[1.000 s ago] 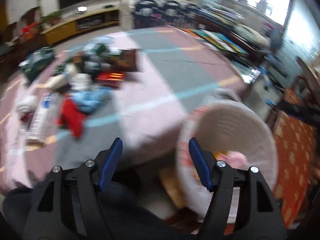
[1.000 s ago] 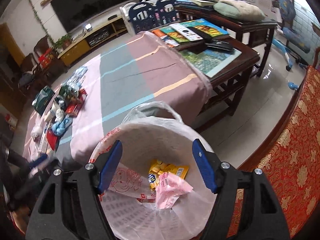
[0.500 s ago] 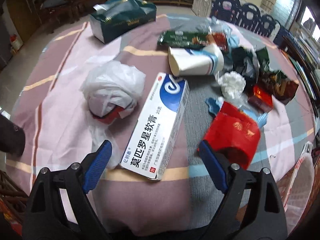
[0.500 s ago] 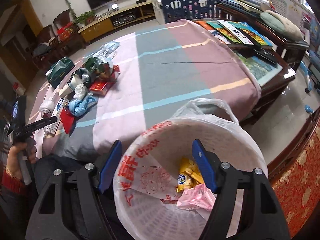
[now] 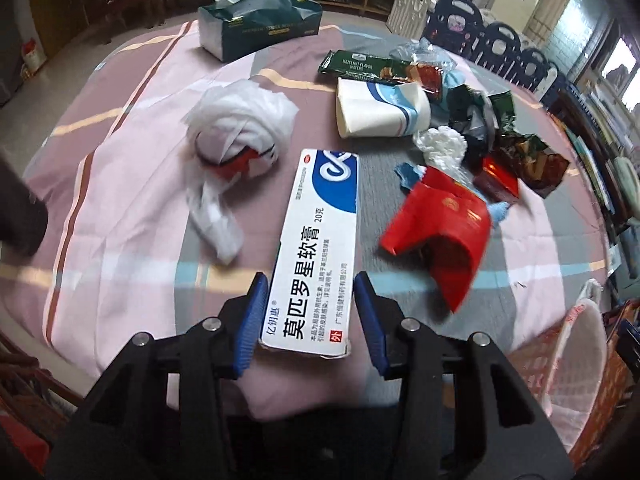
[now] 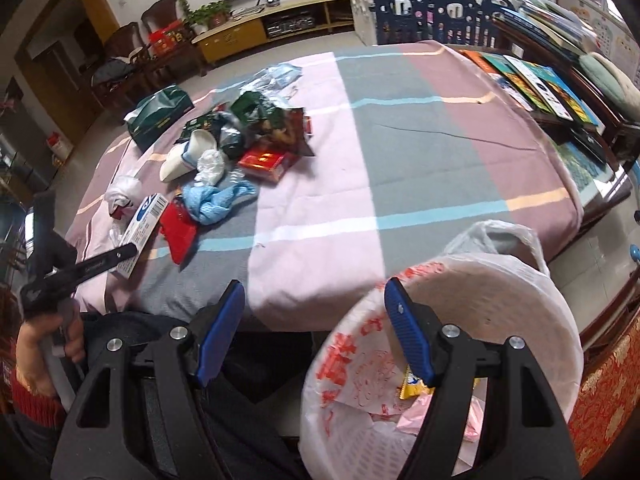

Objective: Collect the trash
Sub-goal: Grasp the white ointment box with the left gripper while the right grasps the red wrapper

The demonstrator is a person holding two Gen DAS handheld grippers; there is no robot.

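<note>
Left gripper (image 5: 307,312) spread, jaws straddling near end of ointment box (image 5: 318,240) on striped tablecloth (image 5: 132,200), just left of red packet (image 5: 440,232). Right gripper (image 6: 314,334) spread, empty, beside white trash basket (image 6: 532,304).

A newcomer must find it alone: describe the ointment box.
On the striped tablecloth, at the near end of the litter pile, lies the ointment box. It sits between a crumpled white bag and a red wrapper: long, white, blue-cornered, with bold Chinese lettering.
</note>
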